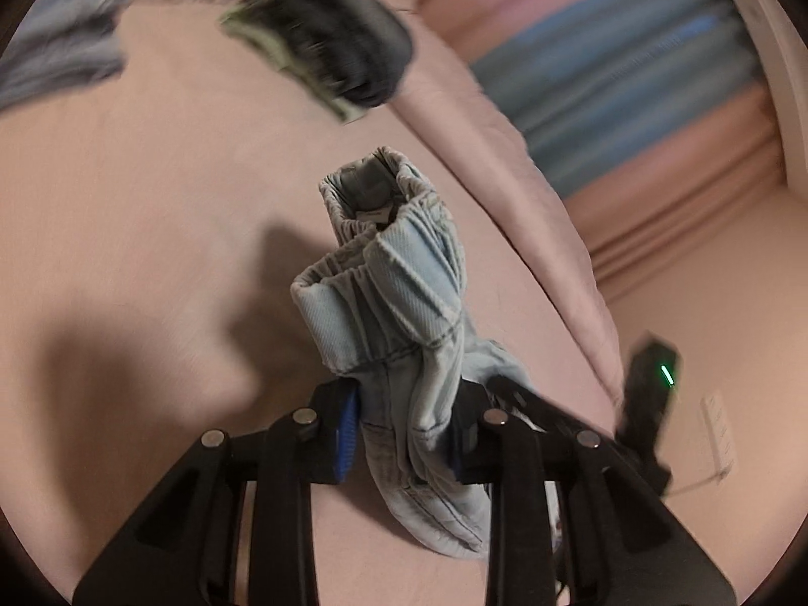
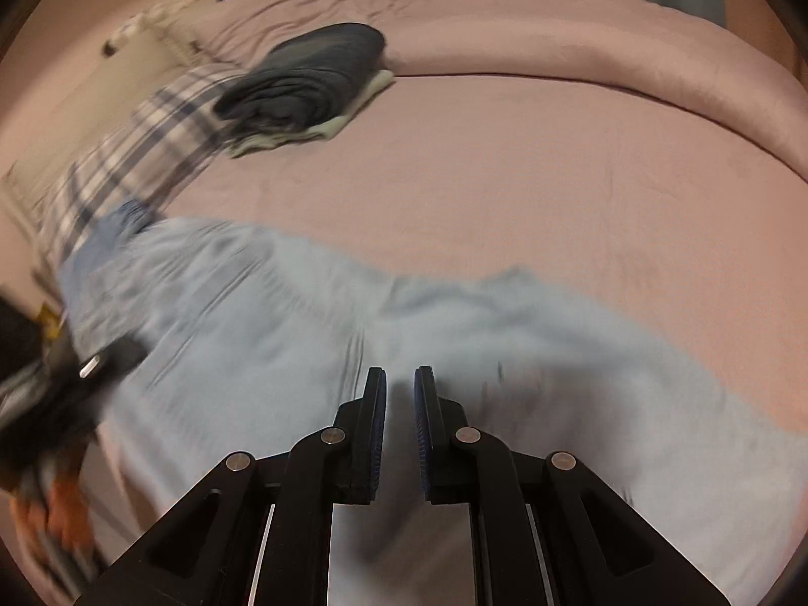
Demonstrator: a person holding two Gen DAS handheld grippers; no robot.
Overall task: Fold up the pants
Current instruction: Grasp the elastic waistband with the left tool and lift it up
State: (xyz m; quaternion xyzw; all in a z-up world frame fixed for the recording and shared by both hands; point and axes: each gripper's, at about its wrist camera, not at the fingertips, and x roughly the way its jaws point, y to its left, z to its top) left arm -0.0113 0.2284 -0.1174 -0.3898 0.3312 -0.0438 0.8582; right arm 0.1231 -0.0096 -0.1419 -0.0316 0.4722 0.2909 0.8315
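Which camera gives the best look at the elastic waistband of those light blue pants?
The left wrist view: the waistband bunches sharply just past the left gripper, which clamps the pants. The right wrist view shows only blurred blue fabric spread on the bed, no waistband detail.

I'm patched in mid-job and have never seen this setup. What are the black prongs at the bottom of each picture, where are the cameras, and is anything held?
The black prongs are hand-held two-finger grippers; a person carries one in each hand. Each picture comes from a wide-angle camera on a gripper, looking forward along its fingers.

In the left wrist view, the left gripper is clamped on a bunched part of the light blue pants, near the elastic waistband, above the pink bed cover.

In the right wrist view, the right gripper has its fingers almost together with nothing between them, over the rest of the pants spread on the bed. Further back lies a folded dark garment on a pale one, beside plaid cloth. Much is motion-blurred.
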